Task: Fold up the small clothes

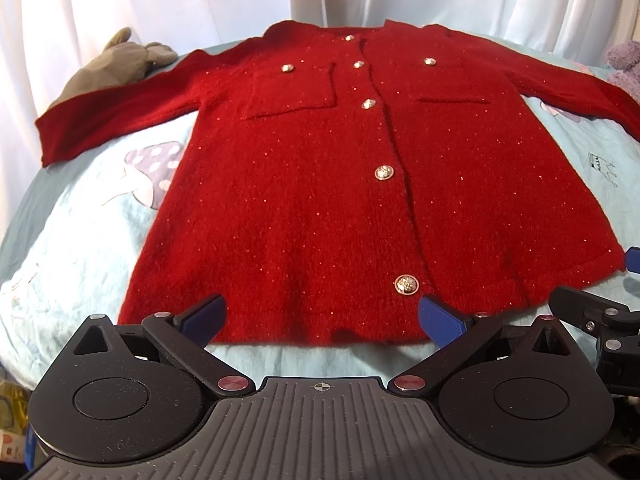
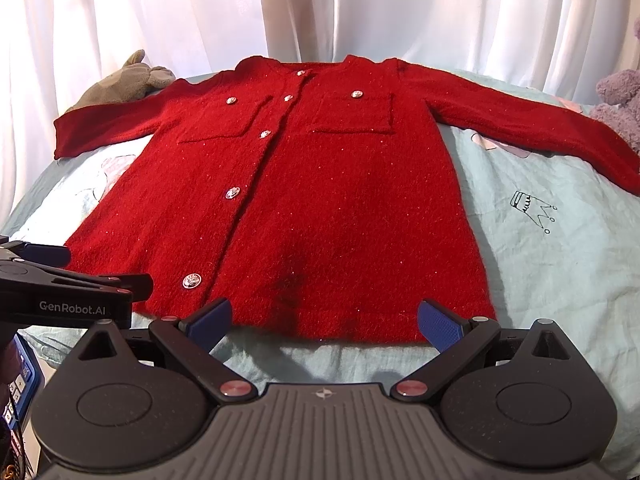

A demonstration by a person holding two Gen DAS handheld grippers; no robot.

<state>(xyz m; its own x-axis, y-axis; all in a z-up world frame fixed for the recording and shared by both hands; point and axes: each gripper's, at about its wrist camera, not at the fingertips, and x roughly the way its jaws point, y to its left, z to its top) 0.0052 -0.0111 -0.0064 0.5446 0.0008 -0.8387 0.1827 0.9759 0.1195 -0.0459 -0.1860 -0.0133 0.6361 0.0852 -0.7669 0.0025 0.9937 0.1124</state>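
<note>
A red knitted cardigan (image 1: pixel 320 184) with silver buttons and two chest pockets lies flat, front up, on a light blue sheet (image 1: pixel 80 240), sleeves spread to both sides. It also shows in the right wrist view (image 2: pixel 320 208). My left gripper (image 1: pixel 322 318) is open and empty, just above the hem near the bottom button. My right gripper (image 2: pixel 324 320) is open and empty, above the hem's right half. Each gripper shows at the edge of the other's view: the right one (image 1: pixel 600 316), the left one (image 2: pixel 60 280).
A grey plush toy (image 1: pixel 116 64) lies at the back left by the left sleeve. A purple plush toy (image 2: pixel 620 96) sits at the back right. White curtains (image 2: pixel 320 8) hang behind the bed. The sheet (image 2: pixel 540 208) has printed drawings.
</note>
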